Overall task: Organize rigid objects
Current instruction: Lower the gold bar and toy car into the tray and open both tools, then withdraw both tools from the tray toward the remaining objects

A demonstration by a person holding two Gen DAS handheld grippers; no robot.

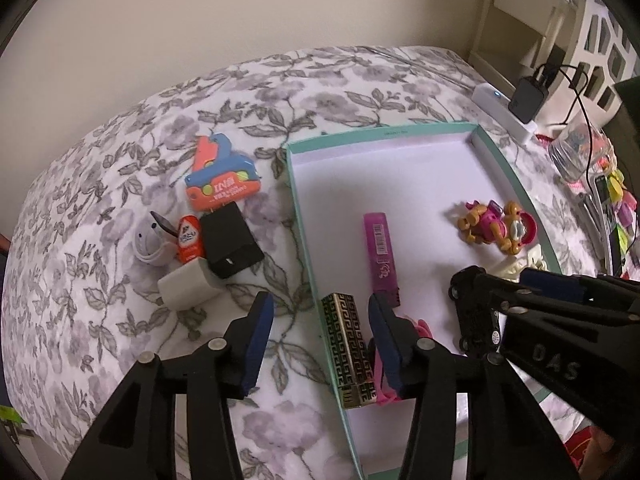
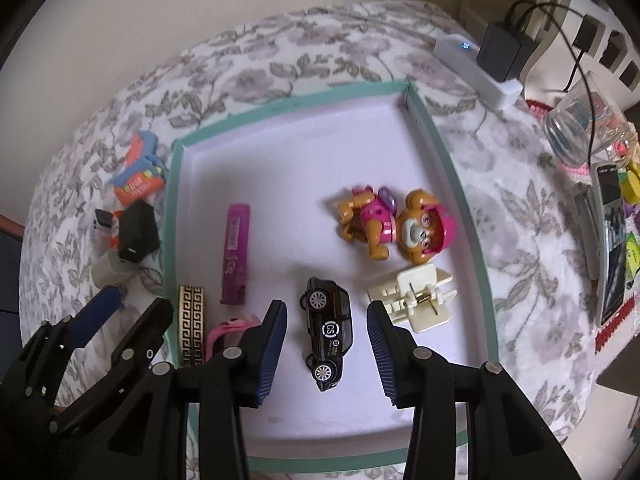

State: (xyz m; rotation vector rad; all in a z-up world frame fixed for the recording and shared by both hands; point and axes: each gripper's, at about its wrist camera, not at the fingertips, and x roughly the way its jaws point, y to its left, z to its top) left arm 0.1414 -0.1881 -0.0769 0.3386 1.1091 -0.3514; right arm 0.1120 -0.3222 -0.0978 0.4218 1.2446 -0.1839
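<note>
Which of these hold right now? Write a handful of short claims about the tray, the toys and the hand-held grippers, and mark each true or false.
1. The black toy car lies inside the teal-rimmed white tray. True.
2. The right hand-held gripper is clamped on the car. False: its pads stand clear of it.
3. The black charger block lies in the tray. False: it is on the floral cloth.
4. The purple rectangular tube lies in the tray. True.
5. The left hand-held gripper holds nothing. True.

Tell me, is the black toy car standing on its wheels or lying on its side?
On its side. The black toy car lies inside the tray, with two wheels and its door logo facing up toward the camera.
</note>
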